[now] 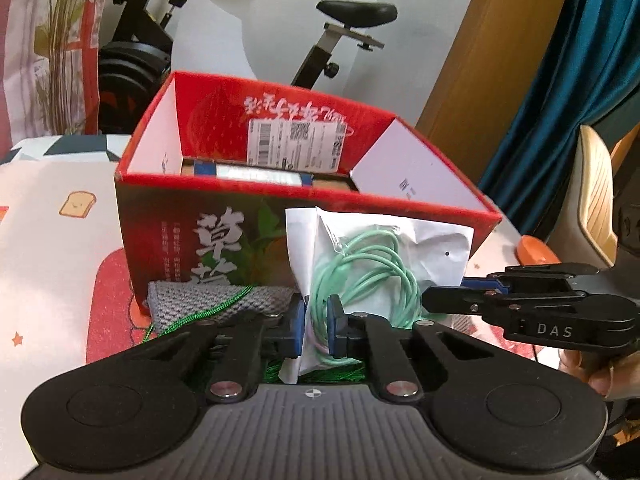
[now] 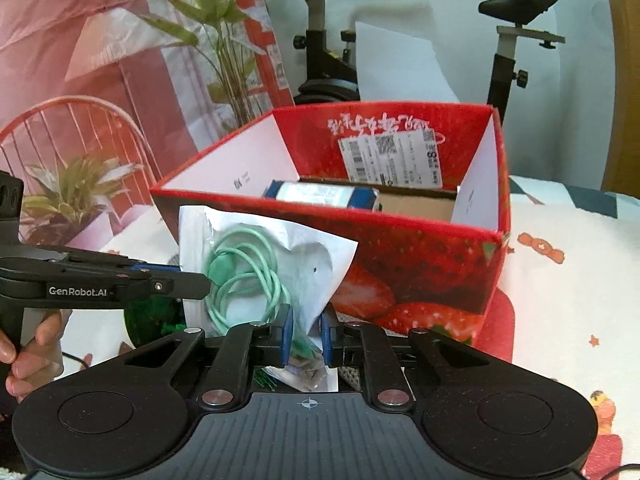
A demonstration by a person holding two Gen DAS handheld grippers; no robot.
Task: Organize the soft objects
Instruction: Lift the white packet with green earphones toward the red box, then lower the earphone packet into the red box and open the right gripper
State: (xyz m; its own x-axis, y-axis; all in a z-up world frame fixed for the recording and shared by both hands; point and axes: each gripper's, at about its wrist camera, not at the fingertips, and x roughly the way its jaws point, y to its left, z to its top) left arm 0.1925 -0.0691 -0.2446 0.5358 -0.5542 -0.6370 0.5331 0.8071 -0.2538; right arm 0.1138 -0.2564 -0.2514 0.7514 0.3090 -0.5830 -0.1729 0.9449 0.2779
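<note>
A white pouch [image 1: 432, 248] holding a coiled mint-green cable [image 1: 360, 276] hangs upright in front of the red strawberry box [image 1: 304, 202]. My left gripper [image 1: 316, 326] is shut on the pouch's lower left part, its blue pads pinching the film. In the right wrist view my right gripper [image 2: 307, 334] is shut on the same pouch [image 2: 312, 264] at its bottom edge. Each gripper shows side-on in the other's view: the right gripper [image 1: 444, 300] and the left gripper [image 2: 192, 280]. A grey knitted piece [image 1: 208, 304] with a green cord [image 1: 192, 318] lies against the box front.
The open box [image 2: 400, 216] holds a blue-and-white packet [image 2: 324, 194]. It stands on a patterned tablecloth [image 1: 52, 240]. An exercise bike [image 1: 344, 28] and a wooden chair [image 1: 596, 192] stand behind. An orange object [image 1: 536, 250] lies to the right. A potted plant [image 2: 76, 192] is at left.
</note>
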